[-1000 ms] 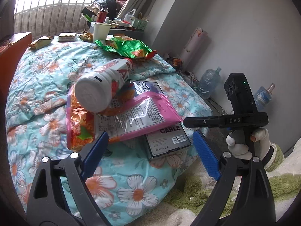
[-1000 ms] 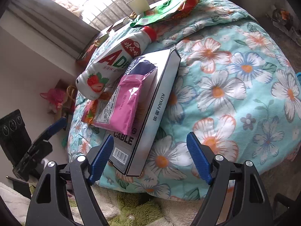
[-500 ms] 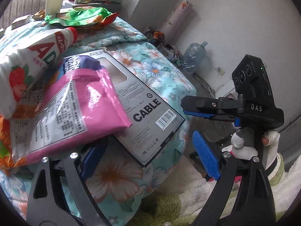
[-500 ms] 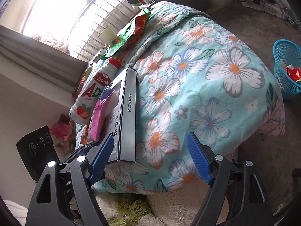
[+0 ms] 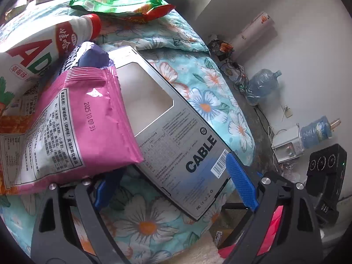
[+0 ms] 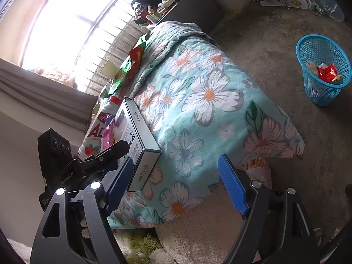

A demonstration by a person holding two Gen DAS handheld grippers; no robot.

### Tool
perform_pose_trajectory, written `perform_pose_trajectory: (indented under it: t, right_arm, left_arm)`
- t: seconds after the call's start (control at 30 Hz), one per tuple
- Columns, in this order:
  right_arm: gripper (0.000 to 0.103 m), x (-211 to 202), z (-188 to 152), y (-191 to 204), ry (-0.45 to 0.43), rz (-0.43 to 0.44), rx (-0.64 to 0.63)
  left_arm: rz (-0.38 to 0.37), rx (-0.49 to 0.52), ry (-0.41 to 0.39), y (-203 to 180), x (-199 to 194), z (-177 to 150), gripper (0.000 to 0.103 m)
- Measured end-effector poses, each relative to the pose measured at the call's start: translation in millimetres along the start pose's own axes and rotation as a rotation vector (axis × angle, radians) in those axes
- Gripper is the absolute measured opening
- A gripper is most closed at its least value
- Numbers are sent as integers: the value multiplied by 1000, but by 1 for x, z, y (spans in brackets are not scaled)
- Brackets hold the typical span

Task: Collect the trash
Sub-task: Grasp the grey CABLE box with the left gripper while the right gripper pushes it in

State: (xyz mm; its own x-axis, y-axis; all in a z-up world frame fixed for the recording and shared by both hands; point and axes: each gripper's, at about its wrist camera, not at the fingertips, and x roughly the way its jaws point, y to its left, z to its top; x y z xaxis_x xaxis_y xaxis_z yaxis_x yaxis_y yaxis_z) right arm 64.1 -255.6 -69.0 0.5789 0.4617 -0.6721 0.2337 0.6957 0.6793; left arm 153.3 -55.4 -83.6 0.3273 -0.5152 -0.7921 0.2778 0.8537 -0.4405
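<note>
The left claw (image 5: 173, 182) is wide open and grips nothing. Its two blue pads sit on each side of the near end of a flat grey cable box (image 5: 176, 132) — the right pad is at the box's near corner, but I cannot tell if it touches. The box lies on a bed (image 5: 209, 101) with a blue flower blanket, close to the edge.

A pink snack bag (image 5: 72, 127) lies partly on top of the box, at about 9 o'clock from it. The left pad is tucked under that bag. At 10 o'clock from the box, a white drink bottle (image 5: 37, 55) with a red cap lies on its side, partly under the pink bag. Farther off, at 12 o'clock, there is a green and red wrapper (image 5: 123, 4).

The right claw (image 6: 176, 184) is wide open too, with nothing between its pads. It hangs over the bed's near edge, just to the right of the box and the left claw.

At 2 o'clock in the right view, a blue basket (image 6: 316, 90) stands on the floor, well apart from the bed, with some red and white trash inside. A foot in a slipper (image 6: 259, 169) shows near the bed's corner.
</note>
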Motion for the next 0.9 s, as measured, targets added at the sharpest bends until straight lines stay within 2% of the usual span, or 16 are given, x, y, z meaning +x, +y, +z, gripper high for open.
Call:
perform_pose_trajectory:
  t: [0.07, 0.13, 0.23, 0.33, 0.37, 0.4, 0.5, 0.57, 0.67, 0.77, 0.9]
  right_arm:
    - [78, 0, 12, 2, -11, 62, -13]
    - [77, 4, 28, 5, -20, 110, -16]
    - [69, 17, 51, 8, -7, 185, -16]
    - [60, 48, 69, 13, 60, 230, -10]
    - [56, 61, 73, 15, 93, 225, -8]
    - [53, 73, 74, 15, 132, 222, -2]
    - [38, 96, 67, 15, 237, 269, 24]
    - [33, 91, 60, 14, 231, 270, 17]
    - [30, 70, 50, 10, 220, 296, 17]
    - [30, 49, 40, 3, 212, 276, 19]
    - [30, 39, 14, -11, 276, 318, 95]
  left_arm:
    - [30, 57, -8, -10, 2, -5, 87]
    - [17, 75, -6, -12, 1, -9, 87]
    - [-8, 68, -13, -7, -6, -16, 87]
    - [-55, 59, -39, -3, -16, -23, 86]
    - [-73, 57, -46, -2, -18, -24, 83]
    - [-84, 53, -50, -2, -18, -24, 75]
    - [-104, 60, -47, -6, -15, -23, 71]
    - [-99, 69, -48, -7, -15, -23, 71]
    - [-121, 84, -23, -10, -13, -25, 70]
    - [-150, 144, 26, -20, -10, -26, 71]
    - [-141, 226, 60, -28, -17, -30, 76]
